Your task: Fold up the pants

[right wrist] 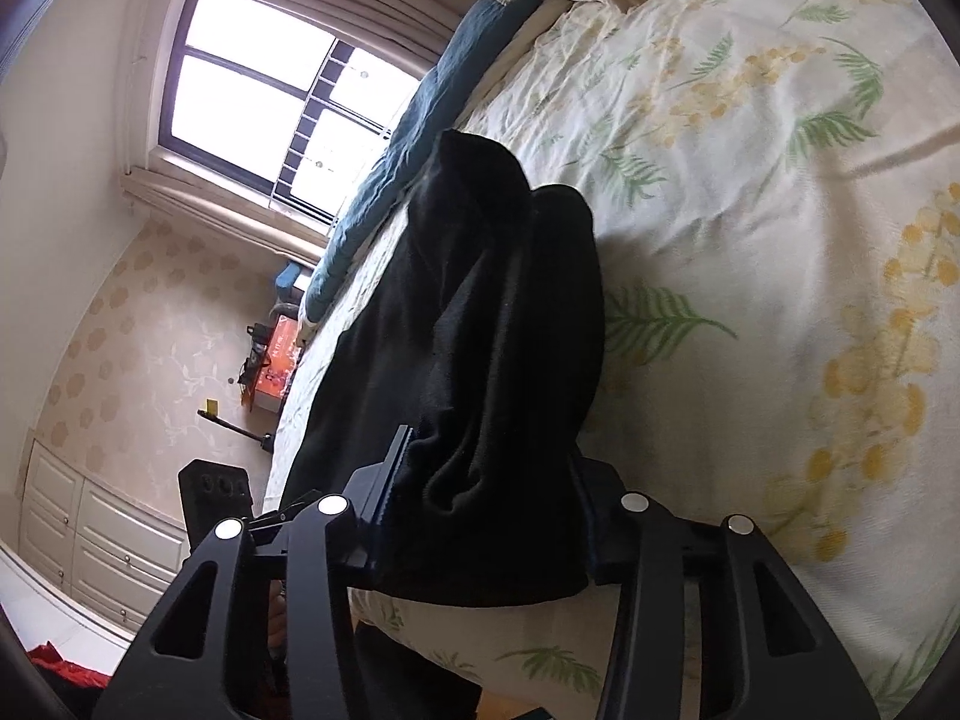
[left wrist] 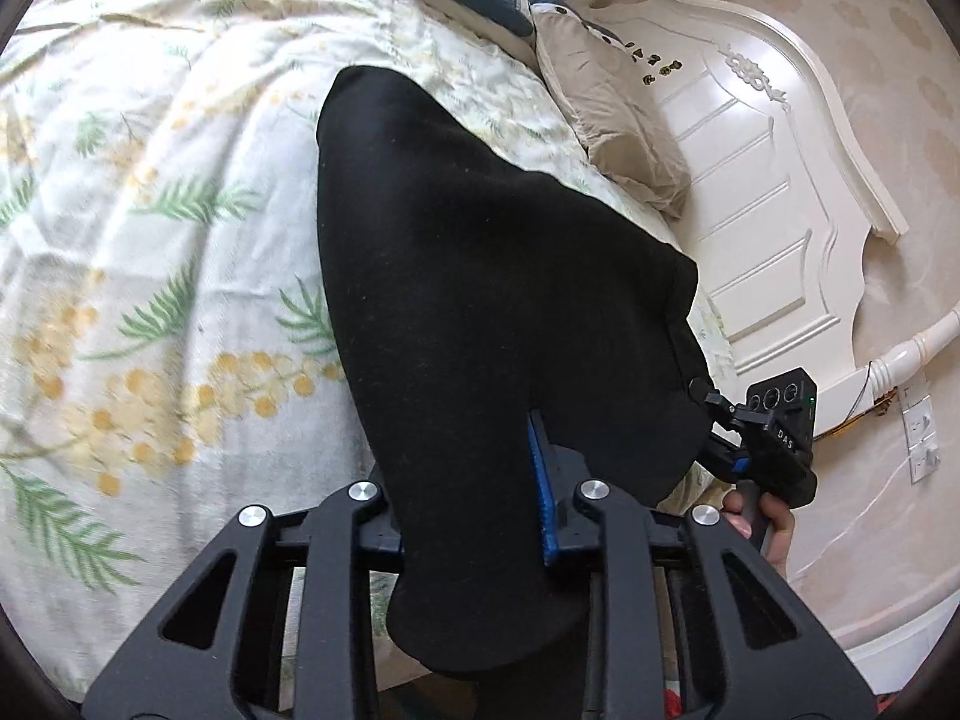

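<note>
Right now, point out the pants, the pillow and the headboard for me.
pants [left wrist: 480, 276], left wrist view, middle of the black cloth
pillow [left wrist: 606, 114], left wrist view, its beige top face
headboard [left wrist: 774, 192], left wrist view, a white panel

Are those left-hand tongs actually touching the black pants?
Touching. In the left wrist view, the left tongs are closed on a bunched edge of the black pants, with the blue pad pressed against the cloth.

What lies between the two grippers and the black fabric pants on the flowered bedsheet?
Nothing visible does. The left gripper and the right gripper each already have a bunch of the black fabric pants between their fingers. The flowered bedsheet beyond the pants lies bare.
</note>
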Tool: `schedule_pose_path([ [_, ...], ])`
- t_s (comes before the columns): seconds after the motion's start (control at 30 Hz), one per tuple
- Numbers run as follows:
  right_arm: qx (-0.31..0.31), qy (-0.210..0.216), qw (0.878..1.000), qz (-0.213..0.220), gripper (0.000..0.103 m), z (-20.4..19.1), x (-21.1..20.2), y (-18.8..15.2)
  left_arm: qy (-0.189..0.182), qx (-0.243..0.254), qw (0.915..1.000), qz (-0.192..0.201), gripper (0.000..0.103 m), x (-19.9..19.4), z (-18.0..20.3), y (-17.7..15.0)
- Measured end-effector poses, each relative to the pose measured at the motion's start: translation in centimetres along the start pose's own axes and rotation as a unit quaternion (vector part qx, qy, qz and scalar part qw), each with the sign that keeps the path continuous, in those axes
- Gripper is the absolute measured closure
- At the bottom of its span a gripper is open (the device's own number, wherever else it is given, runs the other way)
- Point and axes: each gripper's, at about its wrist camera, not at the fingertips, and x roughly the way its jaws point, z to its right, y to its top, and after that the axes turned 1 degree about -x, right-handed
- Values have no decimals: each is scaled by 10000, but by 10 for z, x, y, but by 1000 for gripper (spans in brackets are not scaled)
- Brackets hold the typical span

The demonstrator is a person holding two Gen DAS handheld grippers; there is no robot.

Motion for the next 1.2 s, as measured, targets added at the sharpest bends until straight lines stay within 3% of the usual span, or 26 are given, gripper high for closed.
schedule_pose_path([
  [0.7,-429,607,9939,-820,58,-76,111,-5,528,-614,9942,708,77,-91,-82,-9],
  [1.2,-170,780,9932,-847,59,-49,113,-6,382,-722,9940,733,75,-92,-96,-18],
])
